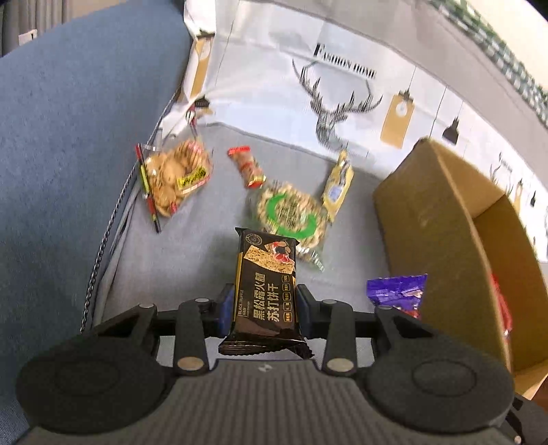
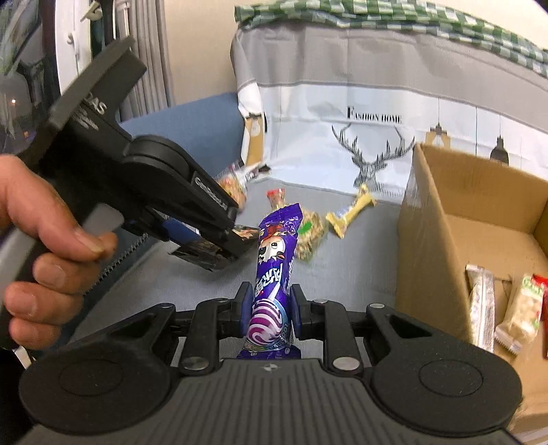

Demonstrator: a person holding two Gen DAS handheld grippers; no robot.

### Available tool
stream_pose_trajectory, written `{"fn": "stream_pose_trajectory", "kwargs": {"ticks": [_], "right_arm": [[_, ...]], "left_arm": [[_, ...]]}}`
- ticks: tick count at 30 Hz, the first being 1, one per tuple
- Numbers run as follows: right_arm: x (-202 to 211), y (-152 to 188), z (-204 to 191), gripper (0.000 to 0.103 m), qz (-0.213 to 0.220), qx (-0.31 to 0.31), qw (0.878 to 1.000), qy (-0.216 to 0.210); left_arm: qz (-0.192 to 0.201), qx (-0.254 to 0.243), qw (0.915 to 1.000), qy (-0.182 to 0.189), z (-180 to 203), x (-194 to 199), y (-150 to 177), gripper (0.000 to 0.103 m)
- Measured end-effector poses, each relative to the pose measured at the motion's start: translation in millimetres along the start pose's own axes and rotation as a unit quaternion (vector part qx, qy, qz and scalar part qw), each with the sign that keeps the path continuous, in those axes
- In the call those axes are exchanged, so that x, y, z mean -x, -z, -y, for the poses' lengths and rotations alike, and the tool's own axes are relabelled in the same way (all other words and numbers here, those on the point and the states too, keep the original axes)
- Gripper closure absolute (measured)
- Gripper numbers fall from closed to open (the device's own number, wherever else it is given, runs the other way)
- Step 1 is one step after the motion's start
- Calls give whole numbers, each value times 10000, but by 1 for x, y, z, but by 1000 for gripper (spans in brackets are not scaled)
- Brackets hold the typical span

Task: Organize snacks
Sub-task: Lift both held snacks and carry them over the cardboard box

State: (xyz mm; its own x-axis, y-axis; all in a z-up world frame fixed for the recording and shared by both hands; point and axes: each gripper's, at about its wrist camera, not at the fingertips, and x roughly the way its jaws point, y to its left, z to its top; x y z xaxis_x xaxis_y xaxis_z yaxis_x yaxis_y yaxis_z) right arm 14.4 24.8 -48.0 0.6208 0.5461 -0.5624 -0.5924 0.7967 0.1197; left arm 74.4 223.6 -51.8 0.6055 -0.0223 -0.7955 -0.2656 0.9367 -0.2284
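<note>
both packets (image 1: 265,284) between tool (image 1: 265,304) pads

Deer-print cloth (image 1: 342,102), green checked fabric (image 2: 376,17)

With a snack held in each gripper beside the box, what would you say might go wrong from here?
1. The left gripper pinches the black cracker pack only near its lower end; it may swing or slip out.
2. The purple snack in the right gripper stands tall and could catch the cardboard box wall.
3. Both grippers are close together, so they might collide on the way to the box.
</note>
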Motion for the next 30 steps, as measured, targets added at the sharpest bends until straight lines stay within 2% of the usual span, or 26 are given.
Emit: {"fn": "stream_pose_trajectory", "kwargs": {"ticks": [4,11,15,25,30], "right_arm": [[14,-12,2,79,222,49,9997,89],[40,-31,25,79,567,-230,9979,230],[47,-35,40,79,678,-354,9959,479],[76,-71,104,79,965,-1140,9839,983],[94,-96,141,79,1353,-1038,9757,1376]], "left_arm": [[216,27,9997,122,3,7,-3,62],[528,-93,9983,240,12,17,-6,62],[671,-136,9972,296,18,20,-8,62],[911,-153,9946,471,32,29,-11,62],[1042,-152,9929,558,41,31,-13,62]]}}
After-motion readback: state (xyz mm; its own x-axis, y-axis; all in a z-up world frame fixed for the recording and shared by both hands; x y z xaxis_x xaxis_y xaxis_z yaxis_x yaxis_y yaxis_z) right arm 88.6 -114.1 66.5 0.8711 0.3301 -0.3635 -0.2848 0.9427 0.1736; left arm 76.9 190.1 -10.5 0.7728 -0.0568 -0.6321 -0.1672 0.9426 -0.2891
